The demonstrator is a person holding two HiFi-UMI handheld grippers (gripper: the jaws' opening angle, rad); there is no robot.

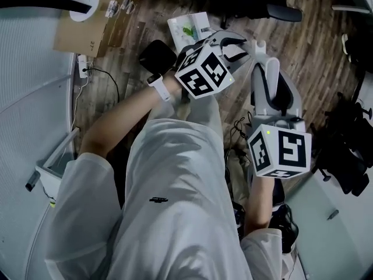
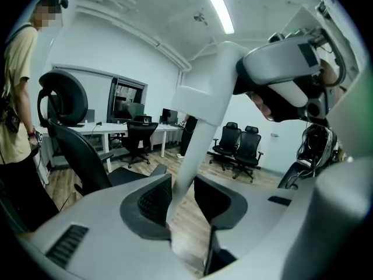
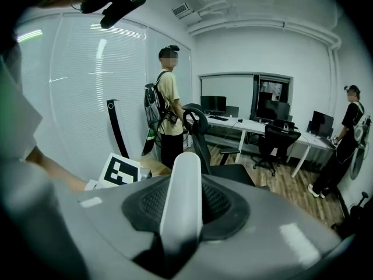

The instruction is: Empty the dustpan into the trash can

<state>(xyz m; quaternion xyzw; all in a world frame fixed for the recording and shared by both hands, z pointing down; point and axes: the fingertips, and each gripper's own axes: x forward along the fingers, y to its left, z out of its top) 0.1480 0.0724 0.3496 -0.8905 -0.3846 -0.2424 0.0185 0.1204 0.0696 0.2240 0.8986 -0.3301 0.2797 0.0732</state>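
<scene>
The dustpan's white handle (image 2: 195,133) rises slantwise between the jaws of my left gripper (image 2: 183,202). It lies near the left pad, a gap shows beside the right pad, and this gripper is open. My right gripper (image 3: 183,206) is shut on the same handle (image 3: 183,185), which stands upright between its pads. In the head view the left gripper (image 1: 233,42) and the right gripper (image 1: 262,57) are held close together in front of the person's white-clothed body, above the wooden floor. The dustpan's pan is hidden, and I cannot make out the trash can for certain.
A pale open-topped bin (image 1: 55,165) stands by the wall at lower left, near a black object (image 1: 157,54) and a white-green packet (image 1: 189,27) on the floor. Office chairs (image 2: 78,150) and desks (image 3: 280,130) fill the room. Two people (image 3: 168,107) (image 3: 348,139) stand by.
</scene>
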